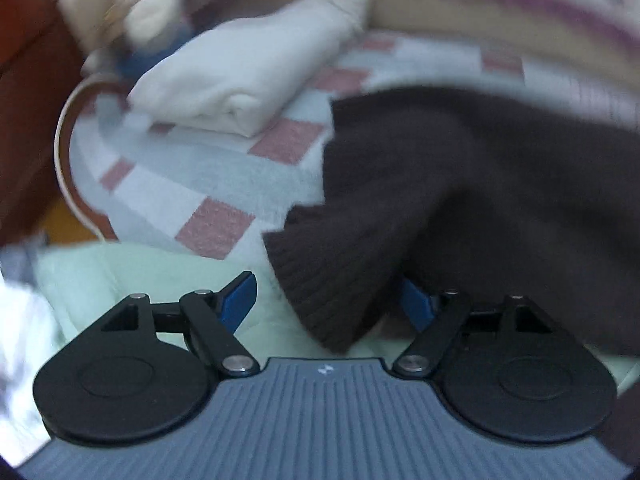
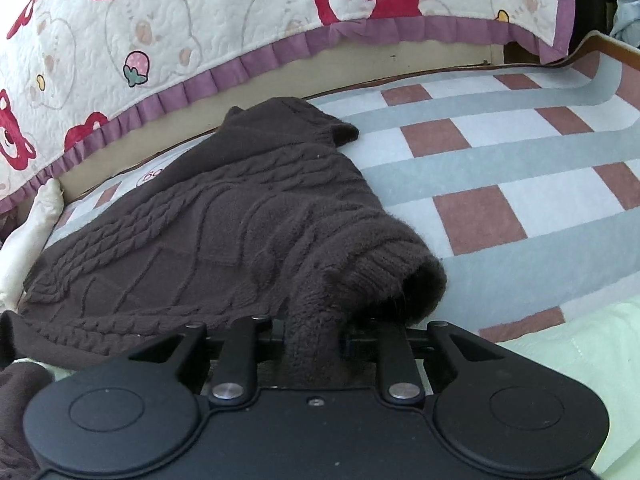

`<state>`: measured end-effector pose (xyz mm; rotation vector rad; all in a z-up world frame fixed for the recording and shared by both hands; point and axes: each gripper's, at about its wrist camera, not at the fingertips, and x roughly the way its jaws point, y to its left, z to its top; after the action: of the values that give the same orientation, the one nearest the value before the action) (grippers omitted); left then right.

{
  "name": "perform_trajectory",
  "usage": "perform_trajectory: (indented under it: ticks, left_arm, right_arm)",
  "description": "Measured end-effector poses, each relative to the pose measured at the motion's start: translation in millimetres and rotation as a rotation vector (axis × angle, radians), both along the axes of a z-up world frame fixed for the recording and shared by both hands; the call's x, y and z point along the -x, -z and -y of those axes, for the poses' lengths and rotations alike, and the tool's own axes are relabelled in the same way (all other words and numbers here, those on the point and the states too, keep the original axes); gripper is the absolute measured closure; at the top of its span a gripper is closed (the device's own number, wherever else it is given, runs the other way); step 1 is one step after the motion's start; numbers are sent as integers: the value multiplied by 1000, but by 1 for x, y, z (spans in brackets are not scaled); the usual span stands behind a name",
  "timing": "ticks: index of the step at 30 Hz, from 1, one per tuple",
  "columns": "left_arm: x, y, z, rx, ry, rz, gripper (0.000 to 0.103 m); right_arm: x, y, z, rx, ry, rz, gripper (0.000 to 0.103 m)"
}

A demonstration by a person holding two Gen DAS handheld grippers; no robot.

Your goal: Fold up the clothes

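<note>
A dark brown cable-knit sweater point(image 2: 224, 232) lies on a checked blanket point(image 2: 500, 152). My right gripper point(image 2: 316, 340) is shut on a fold of the sweater at its near edge; the knit bunches up between the jaws and hides the fingertips. In the blurred left wrist view the same sweater point(image 1: 460, 200) lies to the right, and its ribbed cuff point(image 1: 332, 280) drapes between the jaws. My left gripper point(image 1: 326, 300) is open, its blue fingers point(image 1: 238, 300) wide apart, the right one partly under the cuff.
A folded white garment point(image 1: 248, 76) lies on the blanket at the back left, beside a stuffed toy point(image 1: 152, 20). A pale green cloth point(image 1: 120, 280) covers the near edge. A quilted bear-print cover point(image 2: 200, 32) with purple trim runs along the back. A wooden rim point(image 1: 64, 152) borders the left.
</note>
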<state>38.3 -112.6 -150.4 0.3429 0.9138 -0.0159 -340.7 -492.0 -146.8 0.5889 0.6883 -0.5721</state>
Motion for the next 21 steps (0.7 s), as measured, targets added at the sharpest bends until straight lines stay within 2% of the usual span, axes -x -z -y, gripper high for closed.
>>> perform_trajectory:
  ticks: [3,4,6,7,11,14,17,18,20,21]
  left_arm:
    - [1,14,-6,-50,-49,-23,25]
    - [-1,7,-10,-30,-54,1,27]
    - [-6,-13,-16,26,-57,62,60]
    - [-8,-23,-20,54,-58,93,98]
    - [-18,-63,-33,165,-64,217,98]
    - [-25,-93,-44,249,-68,309,98]
    - [7,-145,-56,170,-32,495,98]
    - [20,-152,-61,126,-13,535,98]
    - [37,-145,-76,115,-10,491,97]
    - [40,-133,-86,133,-25,413,97]
  right_arm:
    - [1,1,-1,3,-11,4,76]
    - [1,2,-1,4,-16,4,76]
    - [0,3,0,3,-30,1,75]
    - [-1,3,1,1,-42,-2,75]
    - [-7,2,2,-29,-130,-13,78]
    - [1,-15,5,-73,-177,80,81]
    - [15,-36,8,-115,-209,194,84]
    - [18,-38,8,-110,-209,197,85]
    - [22,-39,8,-84,-200,171,85]
    - [24,-36,8,-71,-193,151,86]
